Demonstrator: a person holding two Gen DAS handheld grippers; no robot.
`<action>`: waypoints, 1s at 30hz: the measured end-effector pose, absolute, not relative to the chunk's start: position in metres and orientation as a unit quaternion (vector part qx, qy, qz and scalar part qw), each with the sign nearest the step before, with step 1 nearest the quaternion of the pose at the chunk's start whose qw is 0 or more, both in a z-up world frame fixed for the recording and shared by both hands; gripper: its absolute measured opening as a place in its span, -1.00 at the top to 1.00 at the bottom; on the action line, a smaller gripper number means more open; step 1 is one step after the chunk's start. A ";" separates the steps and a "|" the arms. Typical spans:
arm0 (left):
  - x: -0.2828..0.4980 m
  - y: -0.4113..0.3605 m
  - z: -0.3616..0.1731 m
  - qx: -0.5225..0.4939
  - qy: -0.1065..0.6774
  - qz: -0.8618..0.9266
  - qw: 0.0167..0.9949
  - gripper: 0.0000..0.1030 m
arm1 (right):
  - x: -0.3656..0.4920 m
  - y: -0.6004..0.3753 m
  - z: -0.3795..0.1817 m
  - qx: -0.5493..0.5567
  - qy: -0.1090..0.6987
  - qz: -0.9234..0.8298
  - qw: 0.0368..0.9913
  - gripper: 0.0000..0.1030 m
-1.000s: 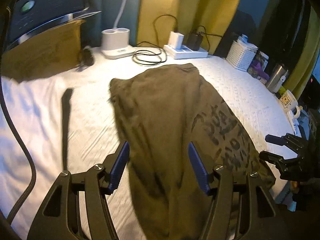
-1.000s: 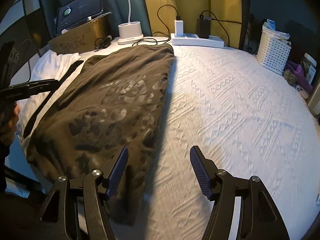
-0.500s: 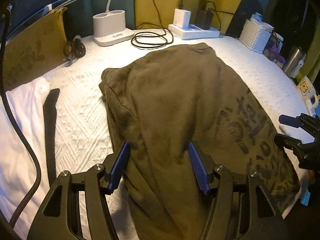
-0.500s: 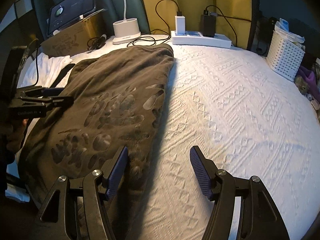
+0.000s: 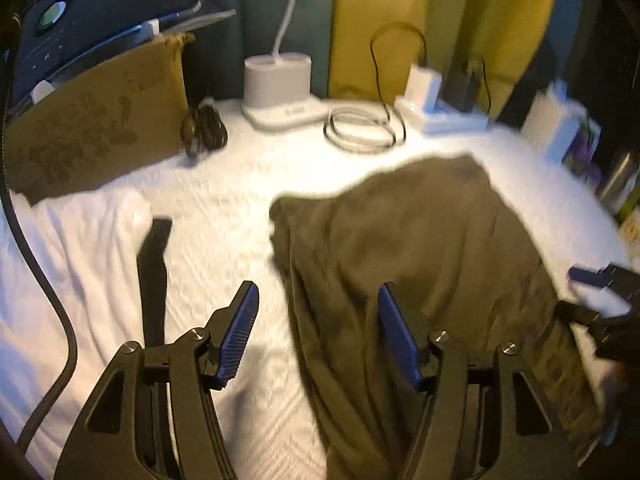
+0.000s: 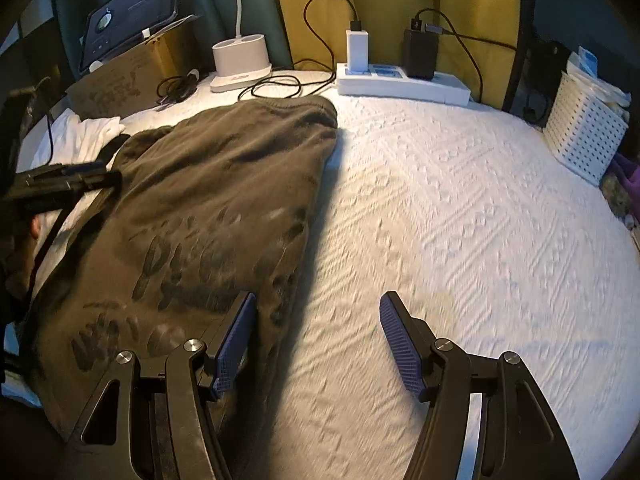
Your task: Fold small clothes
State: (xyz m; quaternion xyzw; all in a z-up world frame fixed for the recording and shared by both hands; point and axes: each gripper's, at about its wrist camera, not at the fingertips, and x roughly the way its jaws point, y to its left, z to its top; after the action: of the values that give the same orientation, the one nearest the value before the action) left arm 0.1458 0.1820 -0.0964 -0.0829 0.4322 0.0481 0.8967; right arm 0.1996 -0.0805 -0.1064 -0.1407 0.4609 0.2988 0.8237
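Note:
An olive-brown garment with a dark print [image 6: 208, 216] lies flat on the white textured bedspread [image 6: 460, 220]; it also shows in the left wrist view [image 5: 420, 264]. My left gripper [image 5: 318, 334] is open and empty, hovering over the garment's left edge. My right gripper [image 6: 318, 340] is open and empty over the garment's right edge near the hem. Each gripper shows in the other's view: the right one [image 5: 600, 296], the left one [image 6: 68, 178].
A white cloth [image 5: 72, 264] with a dark strap [image 5: 154, 264] lies left of the garment. At the back stand a cardboard box [image 5: 100, 120], a white lamp base [image 6: 240, 62], coiled cables [image 5: 360, 130], a power strip with chargers [image 6: 400, 80] and a white basket [image 6: 586, 136].
My left gripper has shifted left, so the garment now sits under its right finger. My right gripper has moved slightly left and forward along the garment's right edge. Both stay open.

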 end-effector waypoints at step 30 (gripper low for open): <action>0.190 0.191 -0.125 -0.142 0.470 -0.015 0.871 -0.50 | 0.301 -0.028 -0.104 -0.126 0.439 0.336 0.824 -0.29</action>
State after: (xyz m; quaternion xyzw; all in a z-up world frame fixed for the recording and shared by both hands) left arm 0.1895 0.1906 -0.1250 -0.1419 0.4700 -0.0155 0.8710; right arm 0.3009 -0.0276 -0.1035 -0.1261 0.4393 0.3359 0.8236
